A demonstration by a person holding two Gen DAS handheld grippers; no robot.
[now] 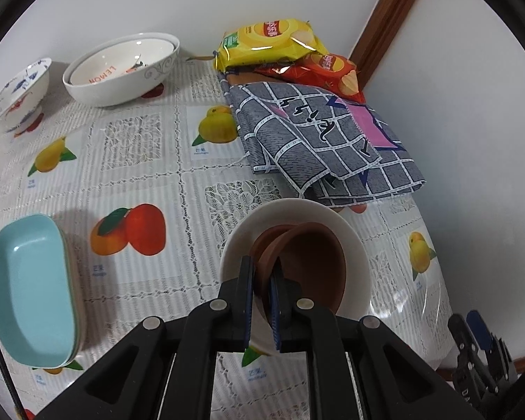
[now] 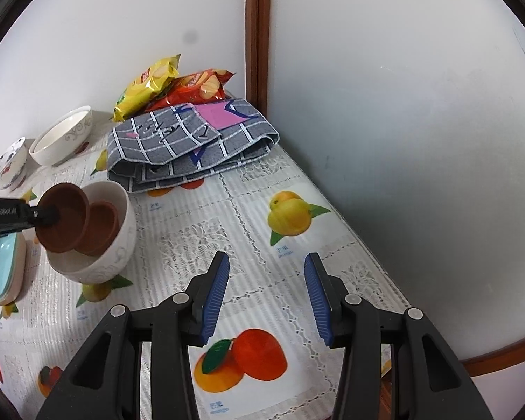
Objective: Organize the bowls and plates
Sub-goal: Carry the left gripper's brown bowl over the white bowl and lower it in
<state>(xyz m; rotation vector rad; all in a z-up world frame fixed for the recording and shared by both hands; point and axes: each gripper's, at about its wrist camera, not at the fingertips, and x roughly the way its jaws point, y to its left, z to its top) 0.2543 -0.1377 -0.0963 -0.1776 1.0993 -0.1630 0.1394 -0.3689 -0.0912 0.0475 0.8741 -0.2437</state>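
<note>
A: Far left, a stack of pale-blue oblong glazed dishes (image 1: 31, 287) is seen on the fruit-print tablecloth (image 1: 150, 161); nothing is noted in the top one. Behind it, a blue-and-red painted footed bowl (image 1: 15, 94), seemingly empty, then a large white bowl with grey scrollwork (image 1: 122, 70), inside which a second bowl lettered "LEMON" is nested.

B: And the held piece?

A: The left gripper (image 1: 260, 301) is clamped on the rim of a small brown unglazed-looking bowl (image 1: 318, 262), held tilted over a white embossed bowl (image 2: 98, 234), in which another brown bowl (image 2: 103, 225) is already sitting. The held bowl is judged light, stiff, brittle; the rim is the only practical hold, and chipping is risked if it is dropped in.

B: Right side?

A: The right gripper (image 2: 267, 297) is held apart, nothing between its pads, above bare cloth.
</note>
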